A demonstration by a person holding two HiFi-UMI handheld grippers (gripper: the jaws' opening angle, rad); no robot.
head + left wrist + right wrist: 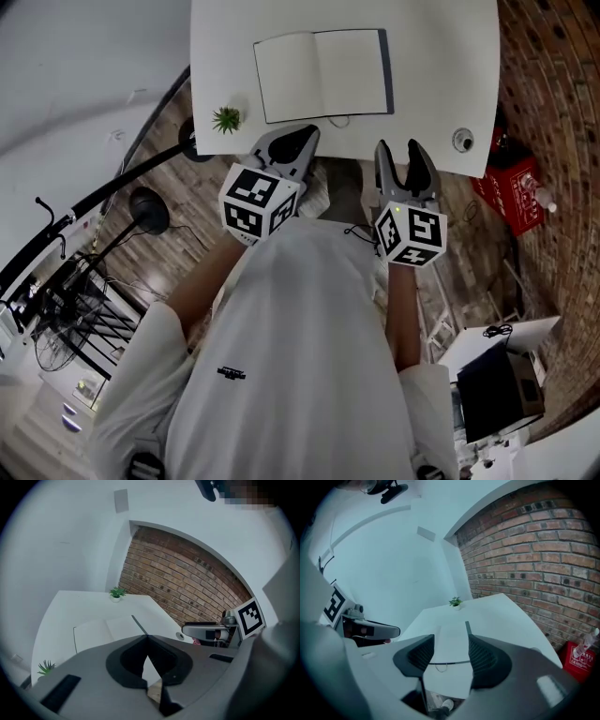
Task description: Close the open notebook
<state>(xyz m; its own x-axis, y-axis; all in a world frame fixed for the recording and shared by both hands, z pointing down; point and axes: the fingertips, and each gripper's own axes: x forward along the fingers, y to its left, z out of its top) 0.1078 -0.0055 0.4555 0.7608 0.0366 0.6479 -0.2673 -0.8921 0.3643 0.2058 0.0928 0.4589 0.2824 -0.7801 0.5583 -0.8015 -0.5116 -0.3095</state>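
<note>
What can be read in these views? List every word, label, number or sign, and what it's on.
No legible text anywhere.
Shirt chest print: too small to read.
Left claw and right claw cubes: square marker patterns, no letters.
Notebook pages: blank.
Red crate: print, if any, too blurred.

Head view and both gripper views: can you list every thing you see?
Table: one, white, ahead of the person.
Notebook: one, white pages, dark cover, lying open on the table.
Plants: two, green, one at the table's far edge, another left of the notebook.
Round fitting: one, grey, table's near right corner.
Crate: one, red, on the floor by the brick wall.
Shirt: one, white, on the person.
Left gripper: one, grey, jaws together, empty.
Right gripper: one, grey, jaws apart, empty.
</note>
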